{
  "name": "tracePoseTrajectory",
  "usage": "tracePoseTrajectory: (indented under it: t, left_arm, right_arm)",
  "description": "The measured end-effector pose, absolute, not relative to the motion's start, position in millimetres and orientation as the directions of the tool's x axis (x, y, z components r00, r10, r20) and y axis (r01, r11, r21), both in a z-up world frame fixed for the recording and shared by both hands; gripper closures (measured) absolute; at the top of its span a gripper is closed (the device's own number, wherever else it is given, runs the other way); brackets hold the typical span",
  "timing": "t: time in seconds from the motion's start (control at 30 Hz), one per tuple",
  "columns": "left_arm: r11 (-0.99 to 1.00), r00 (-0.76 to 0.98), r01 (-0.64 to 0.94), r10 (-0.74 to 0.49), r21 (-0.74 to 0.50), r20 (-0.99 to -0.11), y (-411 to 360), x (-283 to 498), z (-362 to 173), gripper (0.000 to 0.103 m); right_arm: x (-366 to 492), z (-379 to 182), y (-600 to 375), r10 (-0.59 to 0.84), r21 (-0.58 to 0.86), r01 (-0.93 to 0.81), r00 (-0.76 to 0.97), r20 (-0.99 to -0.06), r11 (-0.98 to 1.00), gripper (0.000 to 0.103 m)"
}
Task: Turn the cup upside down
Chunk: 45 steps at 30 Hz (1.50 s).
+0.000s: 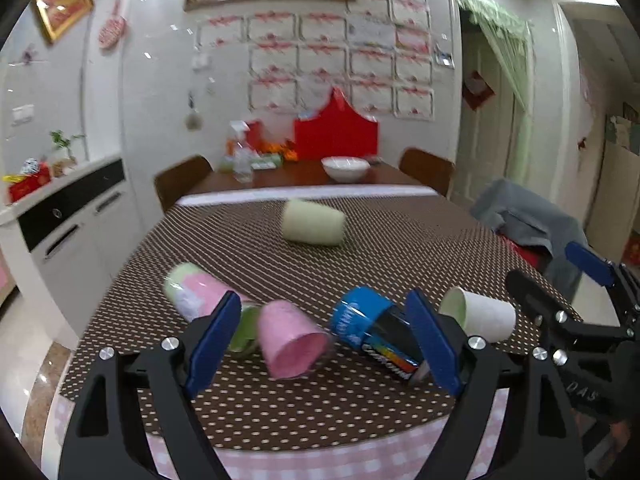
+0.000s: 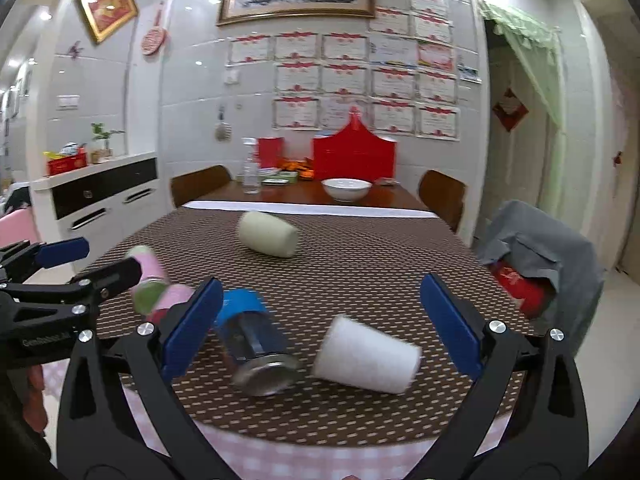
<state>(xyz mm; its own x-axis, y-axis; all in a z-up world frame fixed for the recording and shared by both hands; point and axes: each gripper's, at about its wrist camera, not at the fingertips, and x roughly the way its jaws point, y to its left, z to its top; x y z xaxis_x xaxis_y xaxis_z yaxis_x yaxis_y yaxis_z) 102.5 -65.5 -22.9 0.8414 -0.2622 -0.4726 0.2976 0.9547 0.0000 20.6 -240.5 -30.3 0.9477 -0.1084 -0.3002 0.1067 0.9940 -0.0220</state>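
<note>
Several cups lie on their sides on the brown dotted tablecloth (image 1: 360, 256). A pink cup (image 1: 290, 340) and a blue-lidded glass tumbler (image 1: 372, 330) lie between the fingers of my open left gripper (image 1: 324, 344). A pink-and-green cup (image 1: 196, 290) lies at its left, a white cup (image 1: 480, 318) at its right. A pale green cup (image 1: 314, 222) lies farther back. My right gripper (image 2: 320, 324) is open and empty, with the white cup (image 2: 366, 356) and the tumbler (image 2: 254, 340) between its fingers. The pale green cup (image 2: 267, 234) lies beyond.
A white bowl (image 2: 346, 188), a spray bottle (image 2: 250, 170) and red boxes stand on the bare wooden far end of the table. Chairs stand at both sides; one at the right carries a grey jacket (image 2: 536, 248). A white cabinet (image 1: 68, 220) stands left.
</note>
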Motion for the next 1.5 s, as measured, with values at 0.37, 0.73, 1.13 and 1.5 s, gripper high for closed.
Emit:
tracePoseTrajectory:
  t: [0.37,0.73,1.13,1.5]
  left_arm:
    - [0.919,0.620,0.332,-0.383,-0.213,-0.685,-101,160,-56,0.020]
    - [0.922,0.491,0.252,-0.383,-0.294,-0.783,-136,188,-90,0.020]
    - [0.944,0.455,0.207,-0.326,-0.258,-0.828,-158,210,-111,0.020]
    - [0.942,0.413,0.209,-0.330,-0.264,-0.849,-160,225,-132,0.020]
  right_arm:
    - [41,-42,-279,-0.141,-0.012,0.146,0.927,-0.348,0.989,0.006]
    - [46,-59,-312,-0.127,0.027,0.149,0.915,-0.382,0.989,0.006]
    - [67,-80,-328,-0.074,0.068,0.114,0.900,-0.429,0.991,0.006]
    - [81,-90,-320,-0.037,0.066,0.074,0.890,-0.454,0.995,0.006]
